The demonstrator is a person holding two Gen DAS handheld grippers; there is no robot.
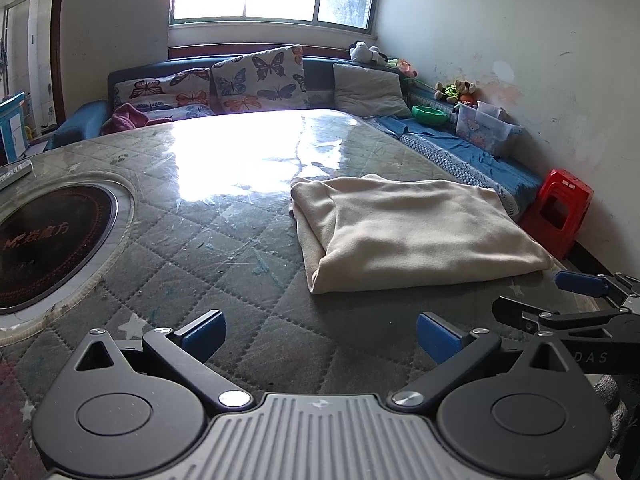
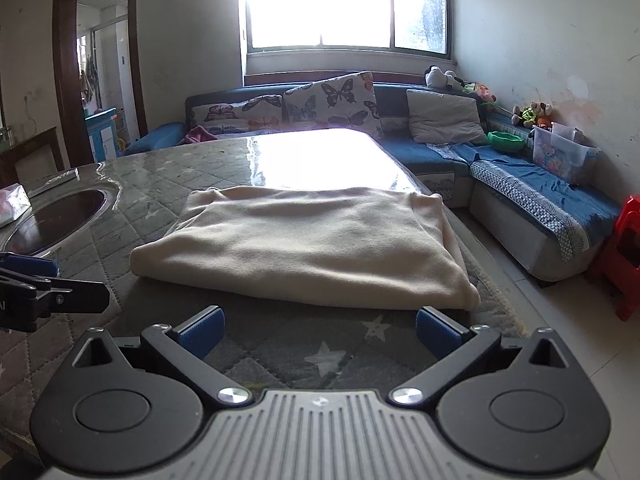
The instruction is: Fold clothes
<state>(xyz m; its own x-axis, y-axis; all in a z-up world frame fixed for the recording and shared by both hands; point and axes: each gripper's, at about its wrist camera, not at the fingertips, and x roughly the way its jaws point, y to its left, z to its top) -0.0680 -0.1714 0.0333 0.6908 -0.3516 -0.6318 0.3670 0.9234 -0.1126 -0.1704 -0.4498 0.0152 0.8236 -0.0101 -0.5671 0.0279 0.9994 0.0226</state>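
A cream garment (image 1: pixel 416 232) lies folded into a flat rectangle on the quilted grey table cover (image 1: pixel 224 248). In the right wrist view the same cream garment (image 2: pixel 308 244) sits straight ahead, its near edge just beyond the fingertips. My left gripper (image 1: pixel 320 338) hangs open over bare cover, to the left of and nearer than the garment, holding nothing. My right gripper (image 2: pixel 318 330) is open too, low over the cover with nothing between its blue pads (image 2: pixel 434 334). Each gripper shows at the edge of the other's view.
A round black hotplate (image 1: pixel 52 240) is set into the table at the left. A blue corner sofa (image 2: pixel 532 196) with butterfly cushions (image 1: pixel 256 76) runs behind and along the right wall. A red plastic stool (image 1: pixel 560 208) stands on the floor right of the table.
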